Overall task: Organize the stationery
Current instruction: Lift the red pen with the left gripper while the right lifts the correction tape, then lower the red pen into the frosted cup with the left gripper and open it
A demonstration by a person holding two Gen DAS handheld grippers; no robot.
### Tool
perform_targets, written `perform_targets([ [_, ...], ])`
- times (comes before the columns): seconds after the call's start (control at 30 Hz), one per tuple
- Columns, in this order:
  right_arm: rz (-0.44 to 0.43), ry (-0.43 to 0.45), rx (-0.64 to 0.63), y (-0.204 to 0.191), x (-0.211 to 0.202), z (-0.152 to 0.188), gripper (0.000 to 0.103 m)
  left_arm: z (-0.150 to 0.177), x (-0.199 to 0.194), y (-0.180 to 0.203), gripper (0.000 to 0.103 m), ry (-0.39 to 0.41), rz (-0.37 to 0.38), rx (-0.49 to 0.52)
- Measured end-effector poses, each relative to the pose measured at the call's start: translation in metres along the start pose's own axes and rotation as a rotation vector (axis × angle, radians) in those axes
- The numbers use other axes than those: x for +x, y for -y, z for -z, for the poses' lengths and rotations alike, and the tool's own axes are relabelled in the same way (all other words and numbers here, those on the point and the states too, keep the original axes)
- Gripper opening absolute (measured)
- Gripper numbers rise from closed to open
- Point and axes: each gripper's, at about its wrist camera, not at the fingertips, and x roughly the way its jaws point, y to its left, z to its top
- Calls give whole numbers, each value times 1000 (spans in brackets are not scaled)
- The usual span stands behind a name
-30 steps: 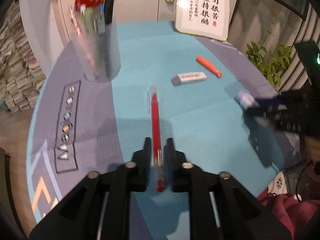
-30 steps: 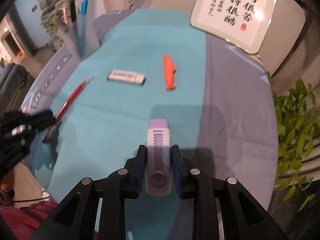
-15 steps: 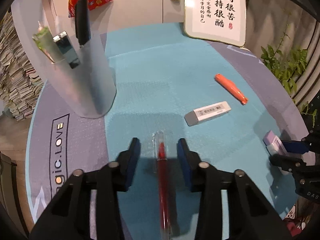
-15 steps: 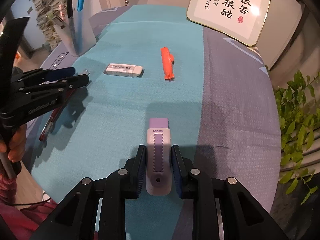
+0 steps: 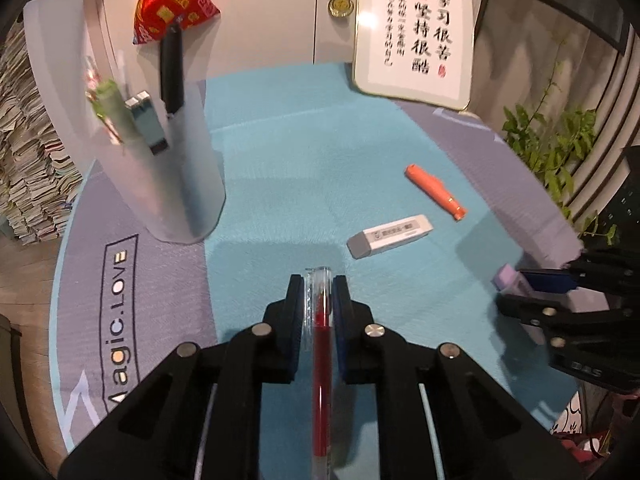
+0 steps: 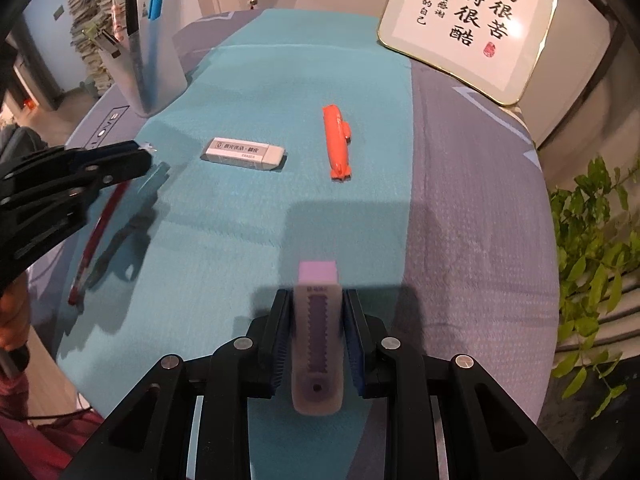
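Left claw [image 5: 317, 294] is clamped tight on the red pen [image 5: 321, 364], which runs lengthwise between the fingers with its clear end poking just past the tips. Ahead and to the left of that claw stands the frosted pen cup [image 5: 176, 176] with a black marker [image 5: 171, 68] and a few other pens in it, nothing between claw and cup but bare teal cloth [image 5: 280, 152]. Ahead to the right lies the white eraser [image 5: 390, 236], and just beyond it the orange cap-like piece [image 5: 435, 191], both flat on the table and apart from each other.

Right claw [image 6: 316, 322] is closed on the purple correction tape [image 6: 317, 340], held upright between the pads, its purple end sticking out front. From this side the eraser [image 6: 244, 153] sits ahead-left, the orange piece [image 6: 337, 142] almost straight ahead, and the cup [image 6: 146, 64] far off ahead-left. A framed calligraphy board [image 6: 468, 20] leans at the far right edge, with a plant [image 6: 588, 248] off the table on the right.
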Motion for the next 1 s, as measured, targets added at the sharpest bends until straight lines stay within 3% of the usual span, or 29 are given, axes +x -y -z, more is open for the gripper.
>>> perform_targets([
  [0.17, 19, 15, -11, -4, -3, -4, 25, -1, -27, -2, 12, 63, 3, -11],
  [0.63, -26, 170, -4, -18, -51, -12, 25, -4, -100, -25, 12, 257, 3, -80],
  [1.0, -51, 298, -66, -57, -90, -51, 25, -20, -130, -46, 12, 356, -42, -96],
])
